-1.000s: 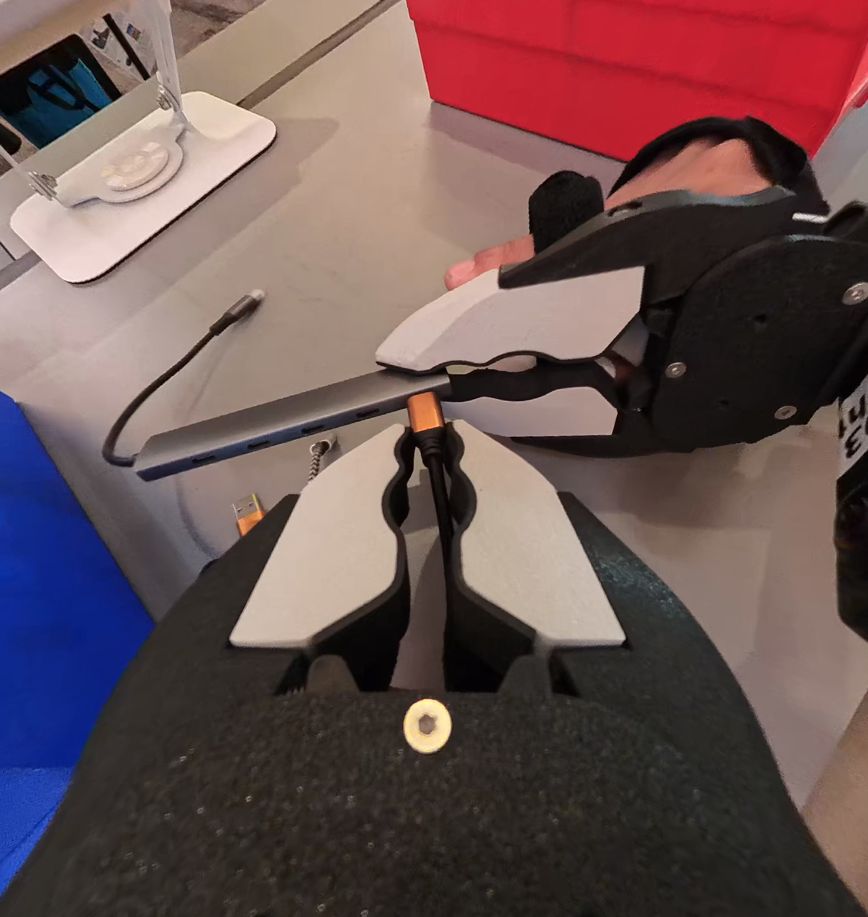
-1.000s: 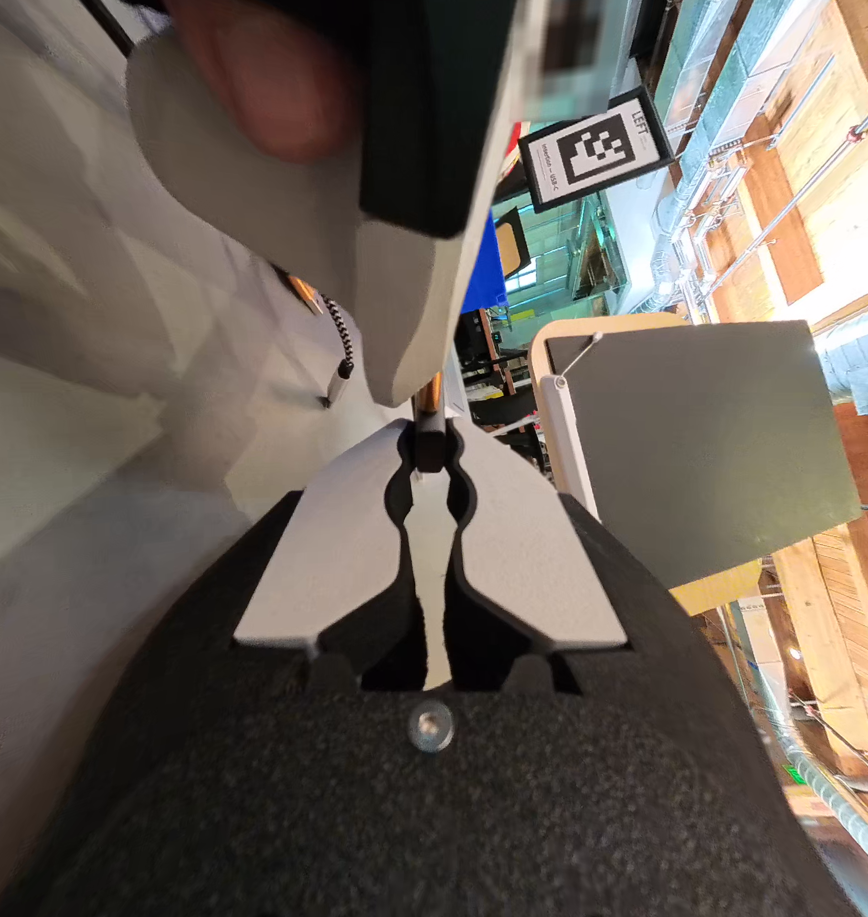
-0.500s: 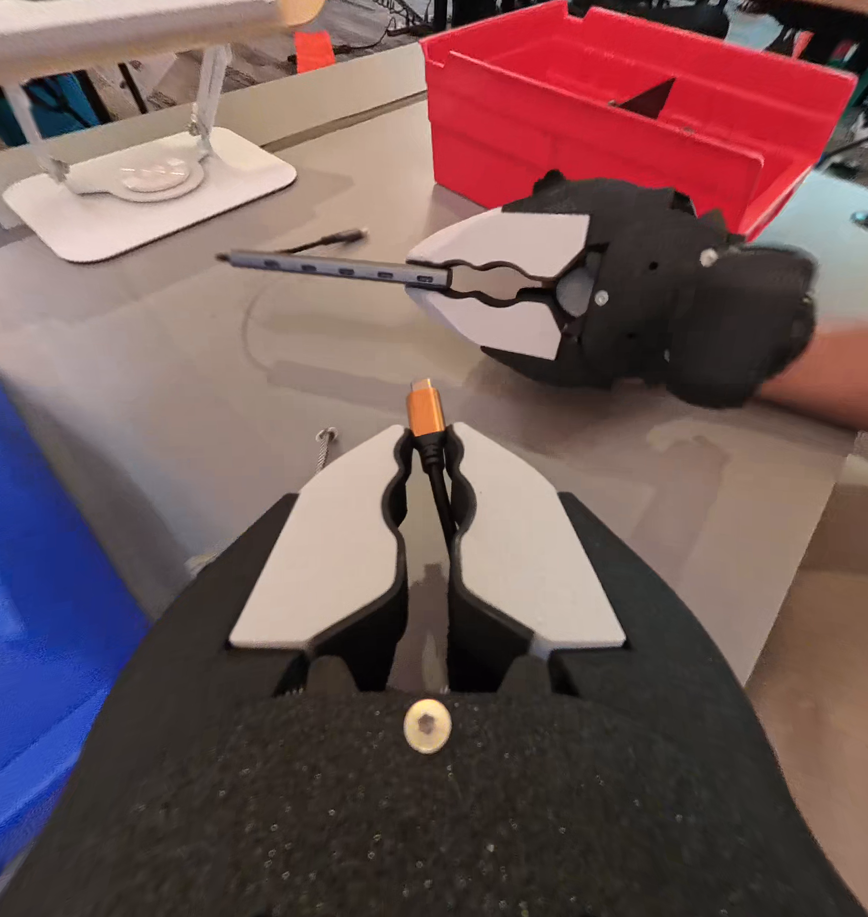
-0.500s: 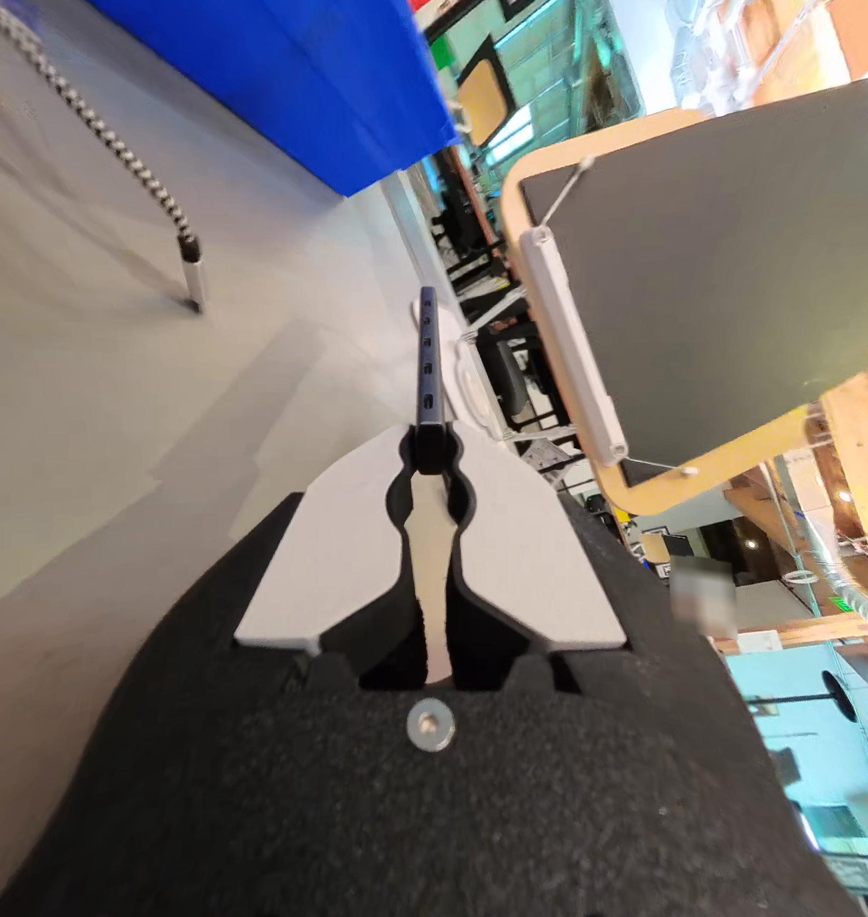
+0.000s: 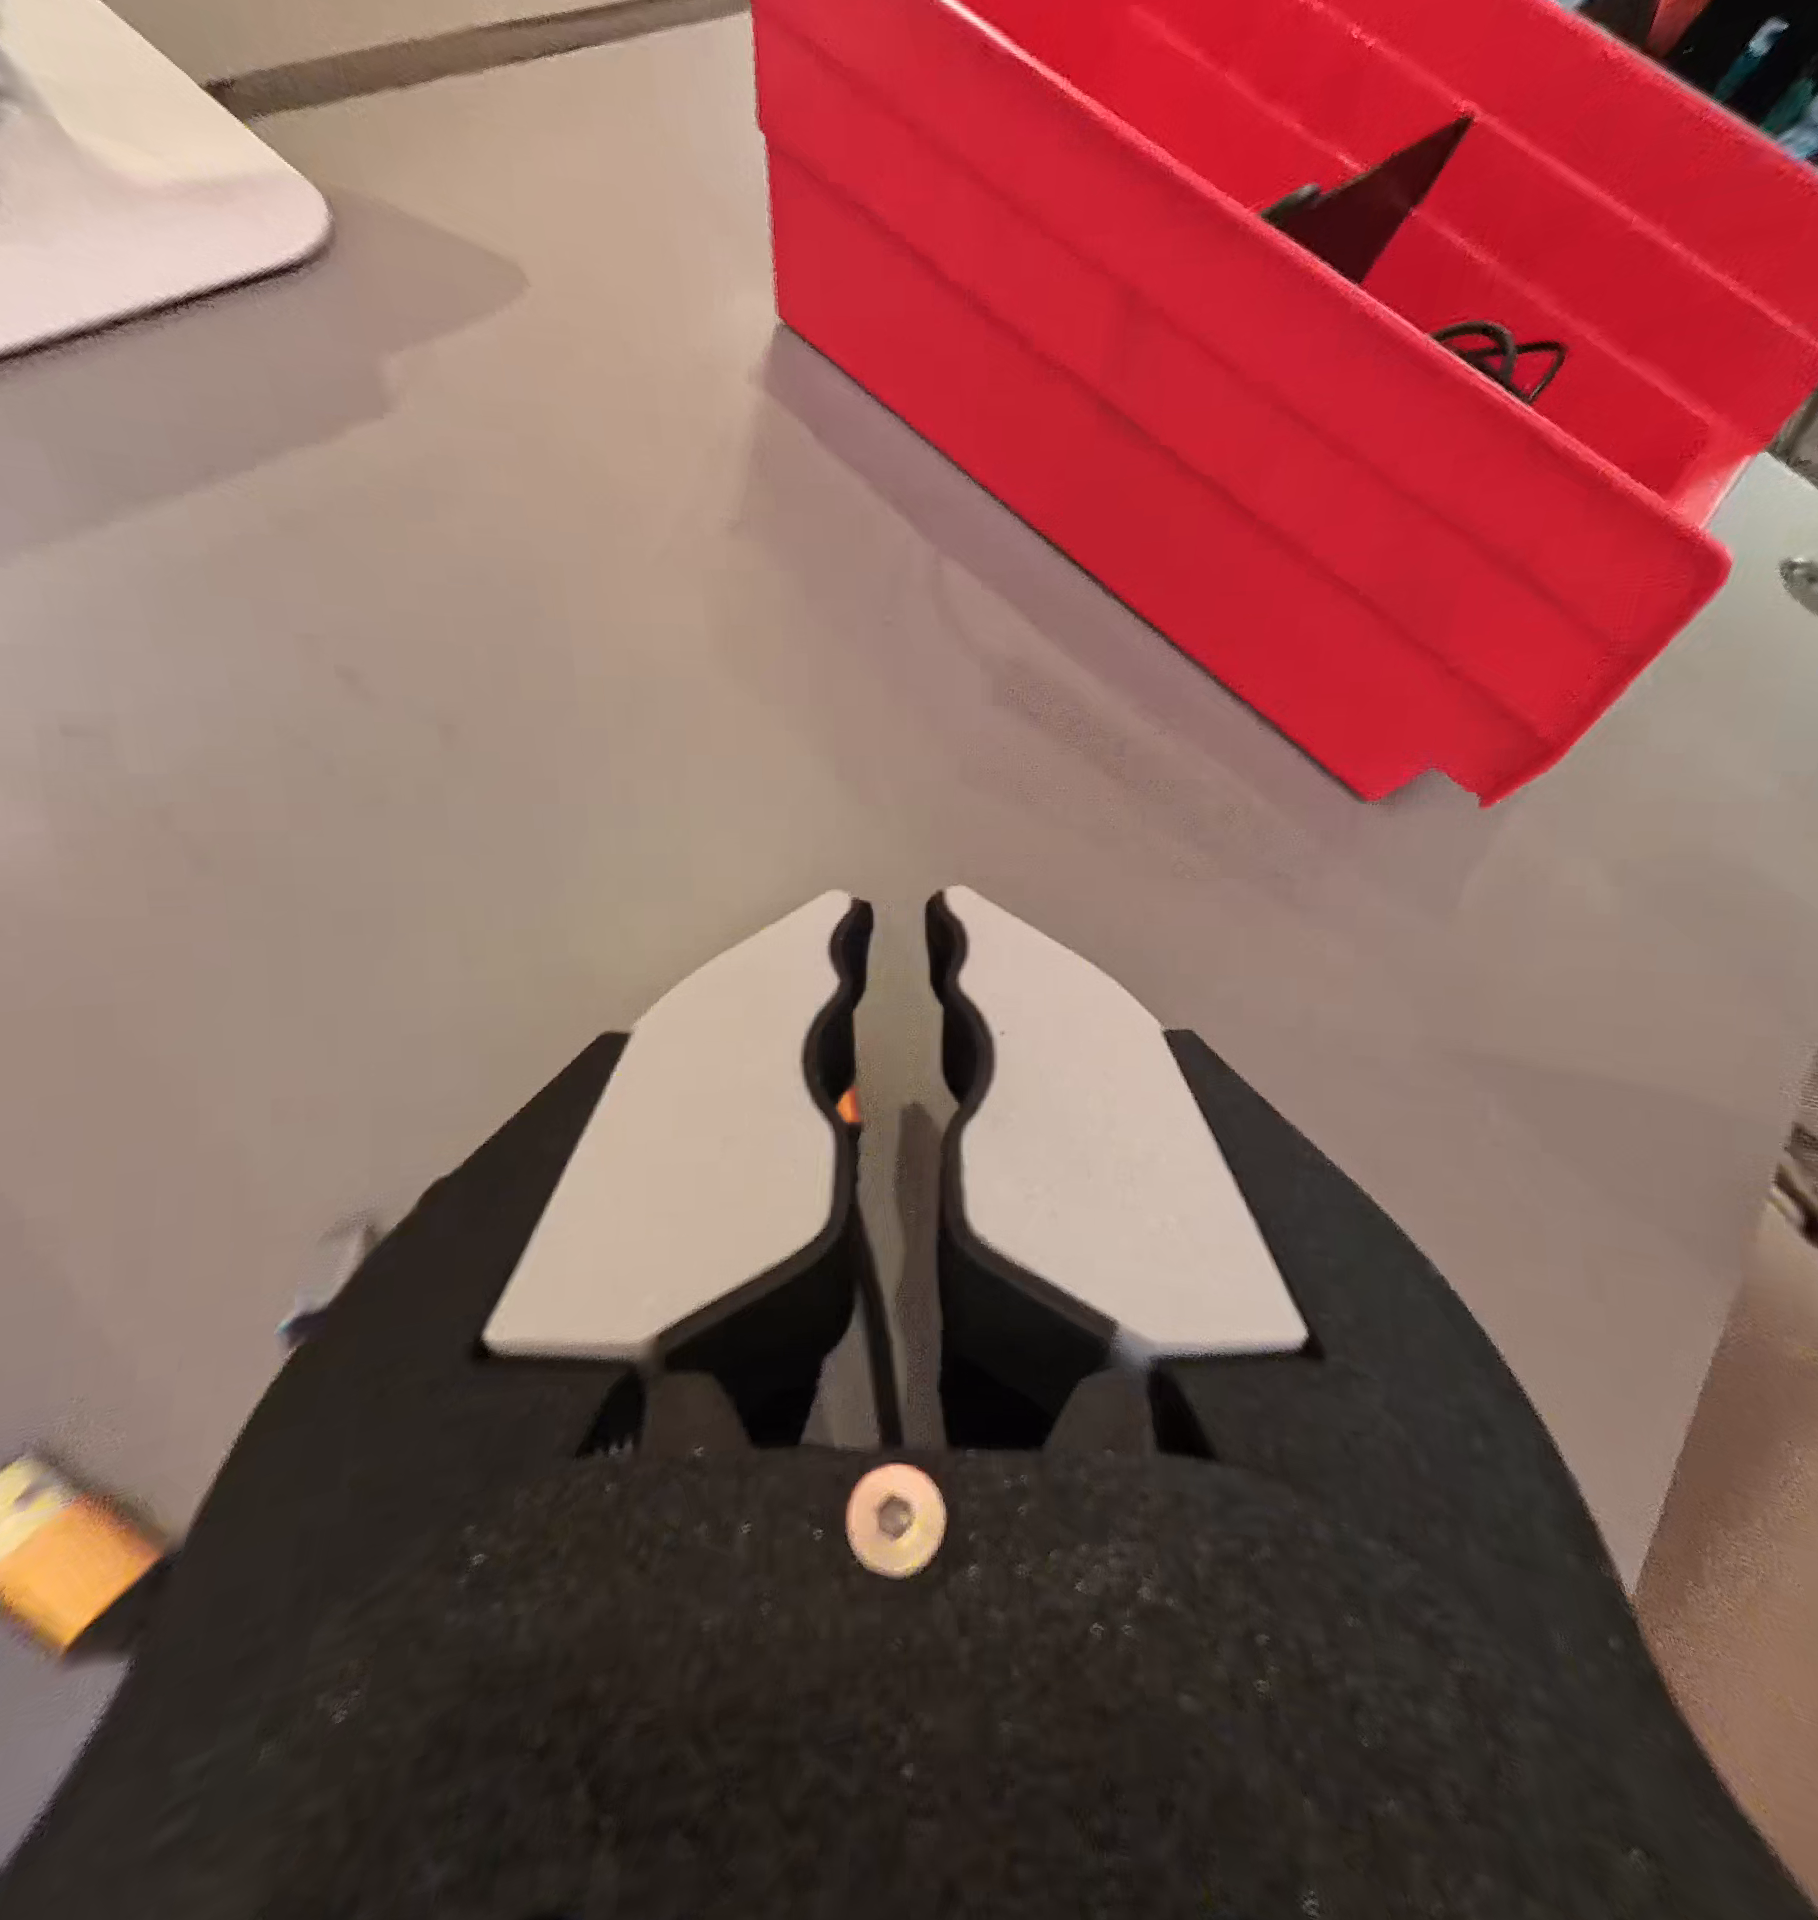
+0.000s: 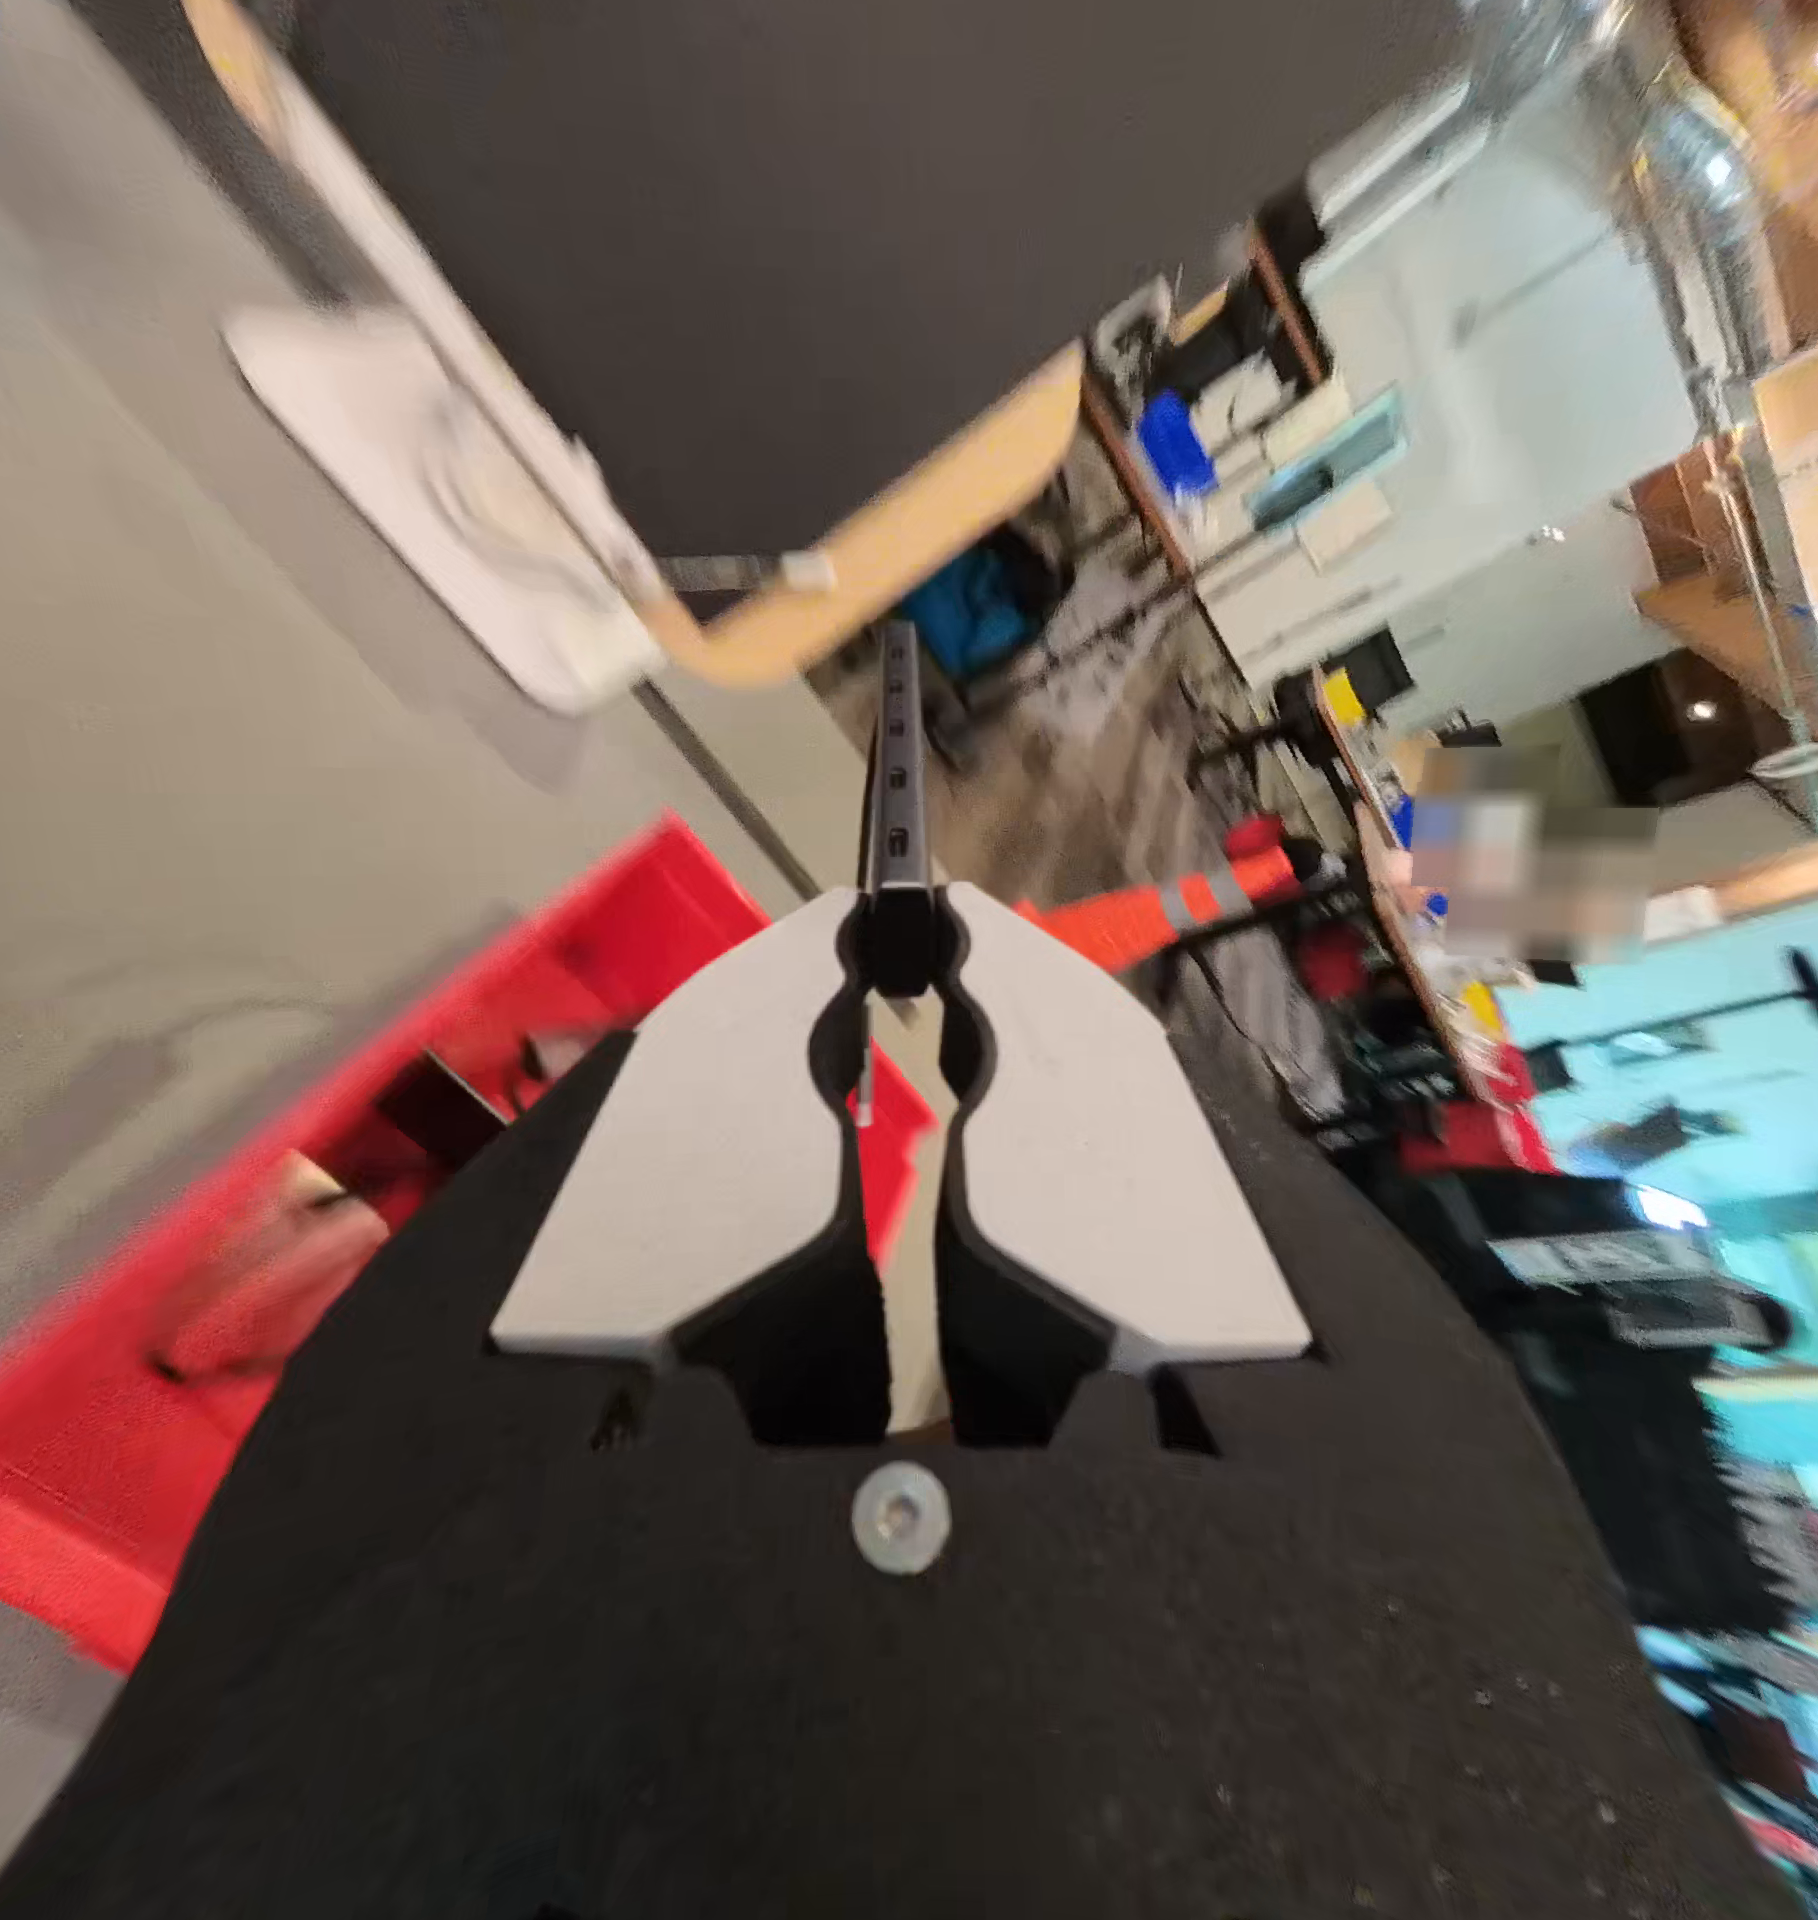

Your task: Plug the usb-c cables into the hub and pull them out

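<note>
My left gripper (image 5: 897,909) stands slightly open over the grey table (image 5: 469,727). The black usb-c cable (image 5: 882,1351) hangs loose in the gap between the fingers, and a sliver of its orange plug (image 5: 849,1108) shows under the left finger, well back from the tips. My right gripper (image 6: 897,906) is shut on one end of the slim grey hub (image 6: 900,769), which sticks straight out ahead in the air with its row of ports facing the camera. The right gripper and the hub are out of the left wrist view.
A red bin (image 5: 1248,416) with a black divider stands ahead to the right; it also shows in the right wrist view (image 6: 614,997). A white stand base (image 5: 105,187) sits at the far left. An orange plug (image 5: 48,1548) lies blurred at the lower left.
The left gripper pulled the orange plug out of the hub, then opened; the plug slid back between the fingers. The right gripper swung away with the hub, out of the left view.
</note>
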Demonstrator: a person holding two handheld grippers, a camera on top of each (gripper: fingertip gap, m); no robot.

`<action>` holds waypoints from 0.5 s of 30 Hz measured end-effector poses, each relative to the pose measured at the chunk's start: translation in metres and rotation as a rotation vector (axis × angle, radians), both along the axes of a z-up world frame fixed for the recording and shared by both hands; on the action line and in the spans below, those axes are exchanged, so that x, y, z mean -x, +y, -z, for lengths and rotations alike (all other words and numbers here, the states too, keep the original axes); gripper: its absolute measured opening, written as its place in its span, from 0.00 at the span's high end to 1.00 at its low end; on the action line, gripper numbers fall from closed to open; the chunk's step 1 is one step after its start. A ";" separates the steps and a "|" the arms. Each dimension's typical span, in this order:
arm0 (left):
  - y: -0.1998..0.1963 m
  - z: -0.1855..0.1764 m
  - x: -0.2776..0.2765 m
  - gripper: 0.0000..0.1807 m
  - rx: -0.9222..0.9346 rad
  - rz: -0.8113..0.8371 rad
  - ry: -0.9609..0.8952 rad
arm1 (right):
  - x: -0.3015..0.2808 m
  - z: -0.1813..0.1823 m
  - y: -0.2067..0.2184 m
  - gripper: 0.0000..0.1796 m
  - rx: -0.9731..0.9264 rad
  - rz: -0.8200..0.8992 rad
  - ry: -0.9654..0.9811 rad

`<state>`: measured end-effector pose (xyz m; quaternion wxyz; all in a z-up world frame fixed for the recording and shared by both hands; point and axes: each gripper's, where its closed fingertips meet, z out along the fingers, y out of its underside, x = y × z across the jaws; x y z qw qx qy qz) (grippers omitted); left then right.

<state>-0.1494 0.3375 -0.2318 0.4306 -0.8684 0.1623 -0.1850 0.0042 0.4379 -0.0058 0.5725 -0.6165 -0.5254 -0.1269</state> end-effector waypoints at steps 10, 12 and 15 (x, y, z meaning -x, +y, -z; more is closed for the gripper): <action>-0.033 -0.024 0.012 0.82 0.032 0.055 -0.109 | -0.033 0.196 0.073 0.94 0.558 0.079 -0.496; -0.064 -0.031 0.032 0.82 -0.012 0.040 -0.088 | -0.024 0.206 0.076 0.92 0.690 0.070 -0.384; -0.117 -0.026 0.073 0.83 -0.092 -0.070 -0.025 | -0.016 0.209 0.065 0.76 0.981 0.076 -0.166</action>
